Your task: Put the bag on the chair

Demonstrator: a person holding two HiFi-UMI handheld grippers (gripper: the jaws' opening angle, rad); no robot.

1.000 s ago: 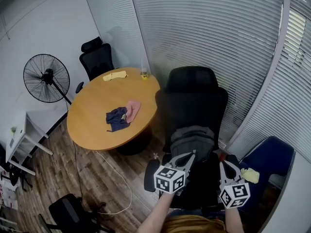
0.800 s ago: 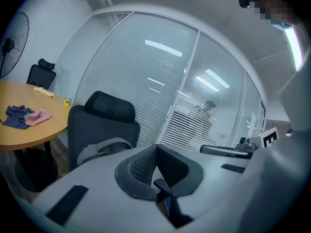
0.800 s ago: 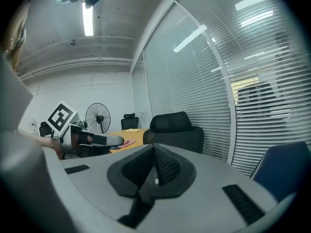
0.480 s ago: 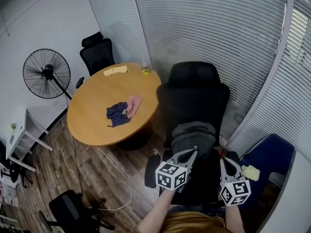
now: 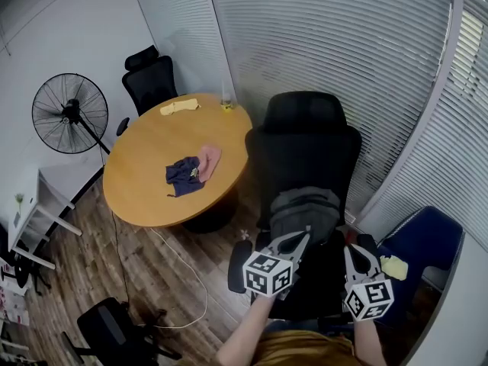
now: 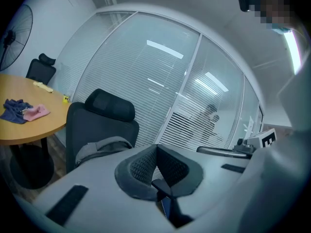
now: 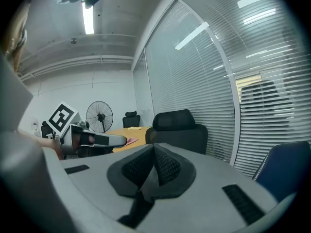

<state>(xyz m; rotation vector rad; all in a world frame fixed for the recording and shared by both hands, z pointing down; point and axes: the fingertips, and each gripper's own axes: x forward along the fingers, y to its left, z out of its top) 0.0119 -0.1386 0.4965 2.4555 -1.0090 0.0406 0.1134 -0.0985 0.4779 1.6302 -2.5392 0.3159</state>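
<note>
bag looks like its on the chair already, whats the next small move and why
Probably just draw both tongs back toward you and leave it. The grey bag already sits on the seat of the black chair. The left tongs and right tongs are both shut with nothing between them, so there seems nothing left to release.

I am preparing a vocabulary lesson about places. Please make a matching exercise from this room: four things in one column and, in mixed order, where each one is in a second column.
Things
1. grey bag
2. standing fan
3. pink cloth
4. blue chair

Places
A. on the round table
B. at the right edge of the head view, below the blinds
C. on the black chair
D. by the white wall, left of the table

Pairs: 1-C, 2-D, 3-A, 4-B
</note>
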